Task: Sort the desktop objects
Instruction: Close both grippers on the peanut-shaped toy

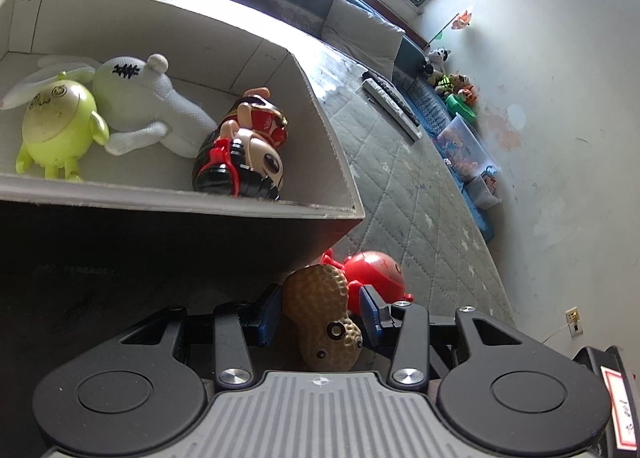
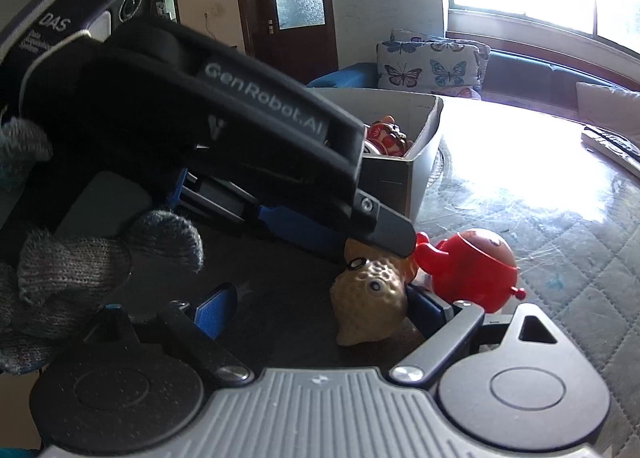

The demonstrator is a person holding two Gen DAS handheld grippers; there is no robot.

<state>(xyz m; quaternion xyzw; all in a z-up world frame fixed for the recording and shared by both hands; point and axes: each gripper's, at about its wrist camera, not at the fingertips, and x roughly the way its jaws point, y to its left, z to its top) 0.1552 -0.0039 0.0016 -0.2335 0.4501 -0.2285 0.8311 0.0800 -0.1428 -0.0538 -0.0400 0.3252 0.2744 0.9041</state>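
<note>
Peanut toy (image 1: 325, 318) sits on the counter (image 1: 420, 194) right between the blue pads of your left tongs (image 1: 322, 312), just in front of the cardboard box (image 1: 328, 146). Both pads look close against its shell, but you cannot tell from either view whether they are already pinching it or only bracketing it. Your right tongs (image 2: 320, 314) are spread wide, with the peanut's head near their right pad and nothing gripped.

Trouble is most likely at the red round toy (image 1: 376, 278), which touches the peanut on its far side. Squeeze or lift carelessly and you may drag that red toy along or send it rolling, since it looks smooth and rounded. The peanut's bumpy, curved shell could also twist out of the pads if you hold it off-centre. Both tongs crowd the same spot, so a clash between them is a real risk, and the box wall stands high just ahead, so a low lift could knock it.

Inside the box already lie a yellow-green figure (image 1: 56, 126), a white plush (image 1: 144, 106) and a doll with a red-and-black outfit (image 1: 244, 154). A quilted grey cover with stars, under a glossy sheet, dresses the counter; remote controls (image 1: 392, 106) rest farther along. Beyond are a blue sofa, butterfly cushions (image 2: 432, 62), a bright window and a dark wooden door.
</note>
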